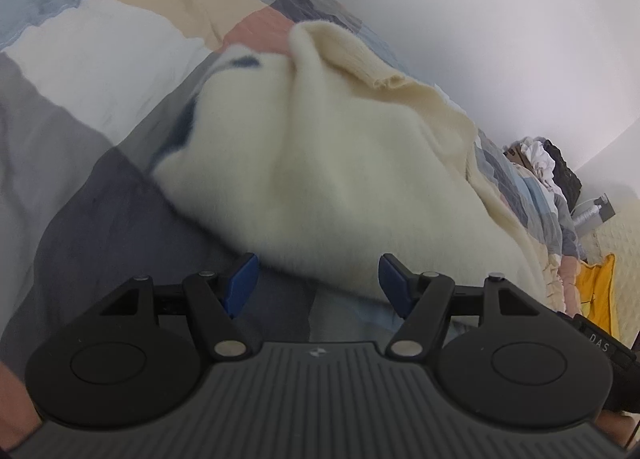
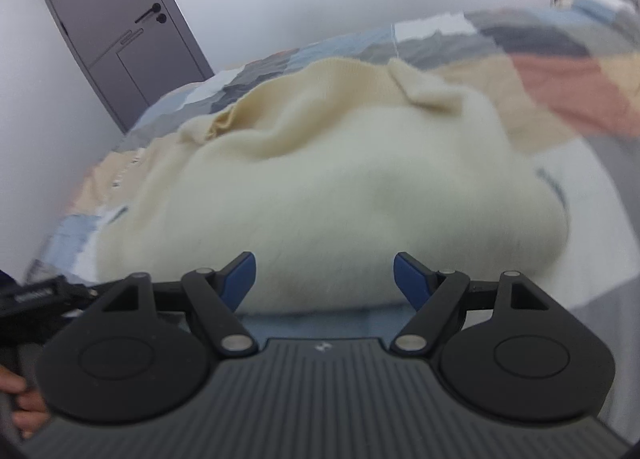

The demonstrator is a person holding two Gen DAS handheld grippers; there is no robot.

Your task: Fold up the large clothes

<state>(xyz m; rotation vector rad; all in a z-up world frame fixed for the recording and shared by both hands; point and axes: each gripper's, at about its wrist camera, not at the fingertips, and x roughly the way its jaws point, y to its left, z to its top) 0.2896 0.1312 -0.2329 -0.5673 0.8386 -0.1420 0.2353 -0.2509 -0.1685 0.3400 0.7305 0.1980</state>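
We see one cream fleece garment [image 1: 320, 163] lying bunched on a patchwork quilt [image 1: 100, 59] covering a bed. Our left gripper [image 1: 318, 279] and right gripper [image 2: 324, 277] both hover near its closest edge, blue-tipped jaws spread wide, grasping nothing.

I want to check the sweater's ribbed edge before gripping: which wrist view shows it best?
The left wrist view: the cream sweater's ribbed edge stands up fairly sharp there. The right wrist view shows the same edge farther off and blurrier.
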